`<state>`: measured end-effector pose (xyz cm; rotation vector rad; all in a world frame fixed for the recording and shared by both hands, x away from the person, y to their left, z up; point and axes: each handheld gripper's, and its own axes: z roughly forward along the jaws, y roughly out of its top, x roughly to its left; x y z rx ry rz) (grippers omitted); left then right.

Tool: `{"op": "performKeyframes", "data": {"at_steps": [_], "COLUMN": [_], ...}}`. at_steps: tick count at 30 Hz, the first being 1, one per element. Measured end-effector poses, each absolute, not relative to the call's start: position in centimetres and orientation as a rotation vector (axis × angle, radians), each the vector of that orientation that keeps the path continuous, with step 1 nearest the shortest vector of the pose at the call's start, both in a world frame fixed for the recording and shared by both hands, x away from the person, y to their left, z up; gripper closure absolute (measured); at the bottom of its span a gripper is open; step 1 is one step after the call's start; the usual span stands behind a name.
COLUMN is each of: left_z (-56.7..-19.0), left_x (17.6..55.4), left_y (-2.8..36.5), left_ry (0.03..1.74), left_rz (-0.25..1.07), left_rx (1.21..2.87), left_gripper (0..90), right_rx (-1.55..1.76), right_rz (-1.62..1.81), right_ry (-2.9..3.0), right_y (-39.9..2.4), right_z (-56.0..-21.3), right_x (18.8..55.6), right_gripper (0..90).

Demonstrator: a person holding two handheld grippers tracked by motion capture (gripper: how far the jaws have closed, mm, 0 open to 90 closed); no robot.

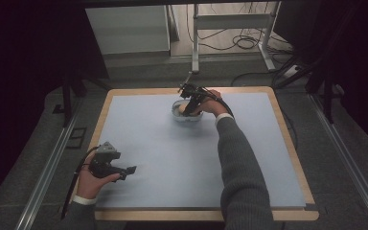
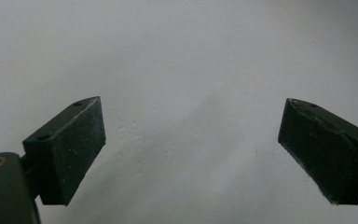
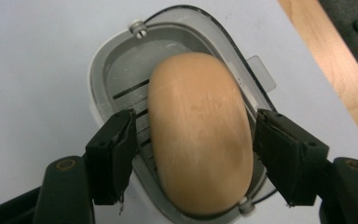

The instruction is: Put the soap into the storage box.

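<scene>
right tongs (image 3: 193, 154) sitting at 12 o'clock end of bench (image 1: 172, 158), jaws straddling tan bread roll (image 3: 200, 140) in grey tray (image 3: 107, 74), pads looking just off its sides, so apart, not clamping. left tongs (image 2: 191, 140) idling wide apart over bare mat around 8 o'clock. guessing roll is getting dropped off in tray; next move probably calling for straight lift out without nudging roll
</scene>
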<state>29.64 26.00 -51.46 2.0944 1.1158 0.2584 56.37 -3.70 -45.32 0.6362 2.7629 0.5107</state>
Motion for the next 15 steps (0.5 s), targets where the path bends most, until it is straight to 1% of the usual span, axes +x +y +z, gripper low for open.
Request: {"op": "performKeyframes", "data": {"at_steps": [7,11,15], "left_z": [-51.5,-51.6,-51.5], "left_x": [29.7,29.7,29.6], "left_y": [26.0,26.0,26.0], "left_ry": [1.116,1.122,1.125], "left_rz": [0.256,0.257,0.266], "left_rx": [2.09,2.087,2.083], "left_gripper": [7.6,7.7,7.7], "right_rx": [0.693,0.765,0.831], "right_rz": [0.582,0.681,0.769], "right_ry": [2.707,2.615,2.548], "right_y": [-4.2,-5.3,-7.0], "right_z": [-44.2,-42.3,-41.6], "right_x": [55.7,54.2,52.1], "right_gripper": [30.6,28.7,24.9]}}
